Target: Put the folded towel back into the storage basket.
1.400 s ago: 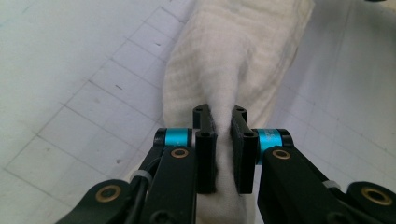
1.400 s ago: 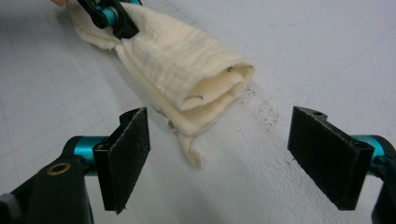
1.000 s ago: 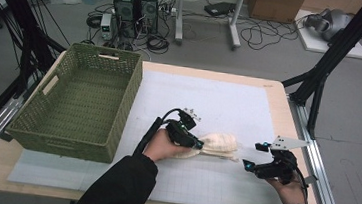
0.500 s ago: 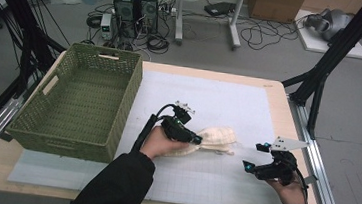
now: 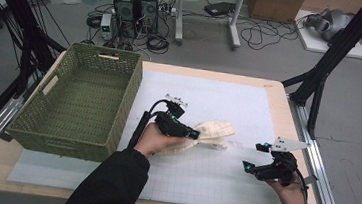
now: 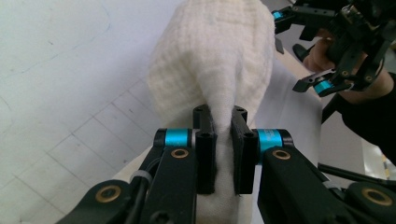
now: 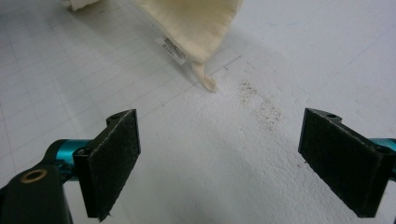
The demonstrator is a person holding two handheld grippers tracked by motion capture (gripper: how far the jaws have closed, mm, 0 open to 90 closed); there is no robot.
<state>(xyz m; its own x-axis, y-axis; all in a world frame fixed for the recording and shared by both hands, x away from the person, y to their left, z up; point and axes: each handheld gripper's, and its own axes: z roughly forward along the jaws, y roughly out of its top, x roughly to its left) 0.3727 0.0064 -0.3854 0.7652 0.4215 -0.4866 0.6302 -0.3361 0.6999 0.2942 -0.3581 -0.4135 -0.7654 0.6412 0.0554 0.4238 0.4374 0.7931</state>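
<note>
A cream waffle-weave cloth (image 5: 215,131) lies bunched on the white gridded mat (image 5: 219,100), partly lifted. My left gripper (image 5: 193,134) is shut on a fold of the cloth (image 6: 215,60); its jaws pinch the fabric between the pads (image 6: 206,154). My right gripper (image 5: 255,156) hovers low over the mat at the right, jaws wide open with nothing between them (image 7: 219,163). In the right gripper view the cloth's corner with a small label (image 7: 196,32) hangs just ahead of the open pads (image 7: 119,161). The right gripper (image 6: 336,51) also appears far off in the left gripper view.
A green woven basket (image 5: 46,119) stands at the table's left, with nothing inside. Dark specks (image 7: 261,105) mark the mat near the right gripper. Black frame legs (image 5: 322,70) rise at the right; cables and computers sit on the floor behind.
My left gripper has shifted slightly up and away from me, pulling the cloth with it. The right gripper has stayed put.
</note>
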